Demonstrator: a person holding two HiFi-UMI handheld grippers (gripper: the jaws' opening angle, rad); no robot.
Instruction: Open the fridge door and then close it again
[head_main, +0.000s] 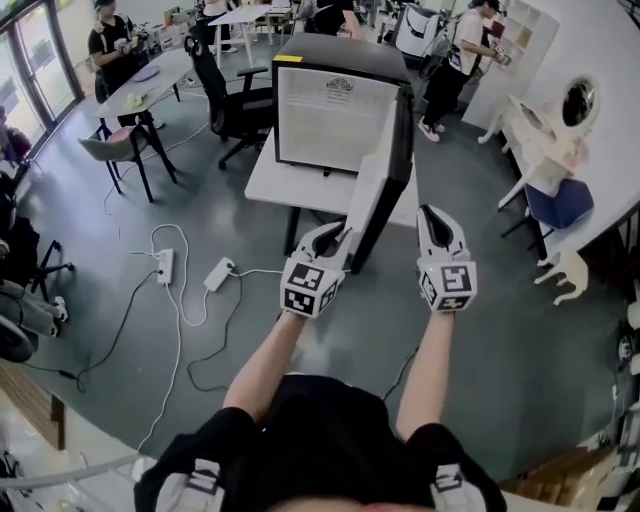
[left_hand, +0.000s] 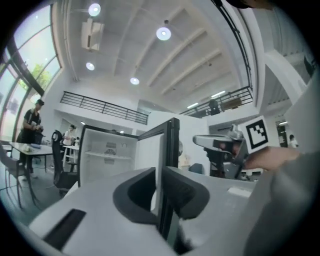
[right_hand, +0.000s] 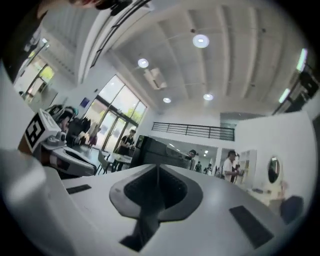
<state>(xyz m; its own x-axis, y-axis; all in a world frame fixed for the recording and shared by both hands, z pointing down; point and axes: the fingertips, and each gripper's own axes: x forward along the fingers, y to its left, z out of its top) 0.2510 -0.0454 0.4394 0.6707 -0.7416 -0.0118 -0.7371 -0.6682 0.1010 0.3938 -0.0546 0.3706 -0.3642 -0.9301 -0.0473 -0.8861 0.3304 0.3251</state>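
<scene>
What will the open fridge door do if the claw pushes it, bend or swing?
It would probably swing, not bend: the door looks like a stiff, thick slab hinged to the fridge. It likely turns easily, since the left claw grips just its thin edge. A hard shove might rock the small fridge on its table.

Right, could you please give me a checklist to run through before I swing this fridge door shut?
1. Fridge door open: ok, it stands wide open.
2. Grip on the door: ok, the left gripper has its jaws clamped on the door's free edge.
3. Right gripper clear: ok, it is shut and empty, on the door's outer side and apart from it.
4. Swing path back to the fridge: ok, nothing shows between door and opening.
5. Footing: cannot tell, a power strip lies on the floor to the left and the feet are hidden.
</scene>
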